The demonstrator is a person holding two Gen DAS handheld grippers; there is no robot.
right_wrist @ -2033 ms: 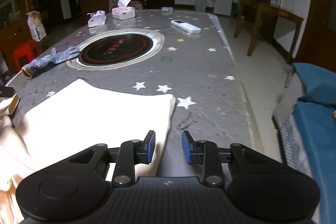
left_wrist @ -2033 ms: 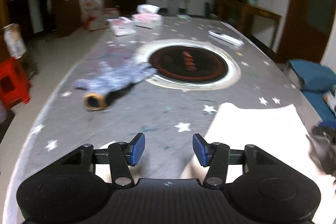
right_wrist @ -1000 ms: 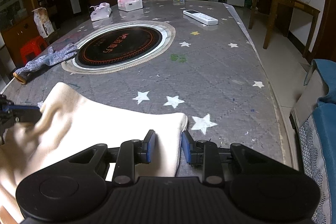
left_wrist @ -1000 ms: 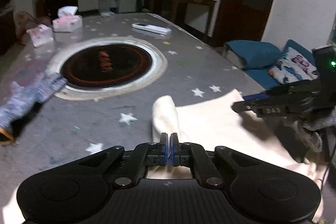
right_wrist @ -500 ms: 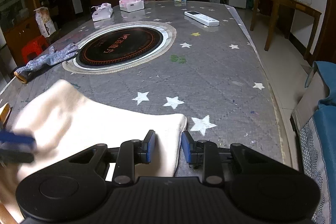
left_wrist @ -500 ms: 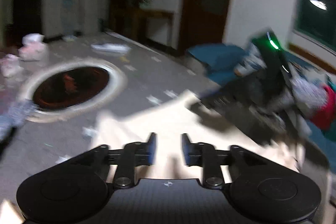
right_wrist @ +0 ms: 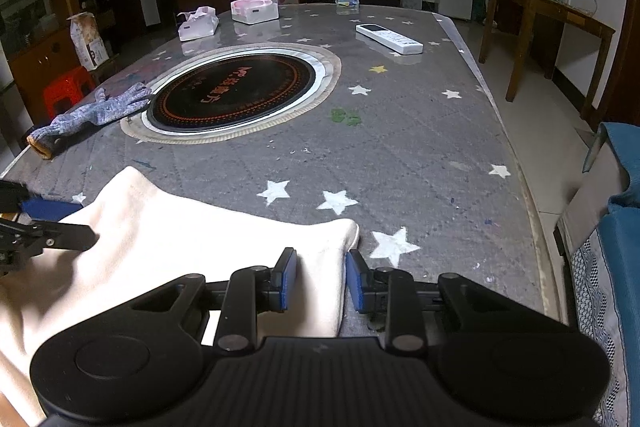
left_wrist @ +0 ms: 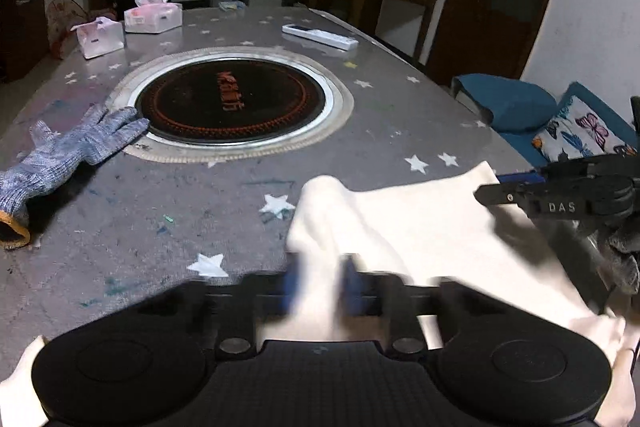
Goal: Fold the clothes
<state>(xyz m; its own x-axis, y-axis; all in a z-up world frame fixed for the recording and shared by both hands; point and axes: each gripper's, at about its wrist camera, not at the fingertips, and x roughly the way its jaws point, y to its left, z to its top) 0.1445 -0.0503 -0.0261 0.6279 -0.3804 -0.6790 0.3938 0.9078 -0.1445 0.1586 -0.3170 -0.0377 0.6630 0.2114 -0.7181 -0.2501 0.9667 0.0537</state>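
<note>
You can read one label clearly: the white letters "DAS" on the black arm of the right tool (left_wrist: pixel 516 187), seen at the right edge of the left wrist view. The round black hotplate (left_wrist: pixel 236 103) set into the bench carries a line of orange-red Chinese characters across its middle (in both views they are too small and skewed for you to make out), ringed by an orange dotted band. The pink tissue box (right_wrist: pixel 255 9) and the paper bag (right_wrist: pixel 89 41) beside the bench show printing, but none of it is legible to you.
</note>
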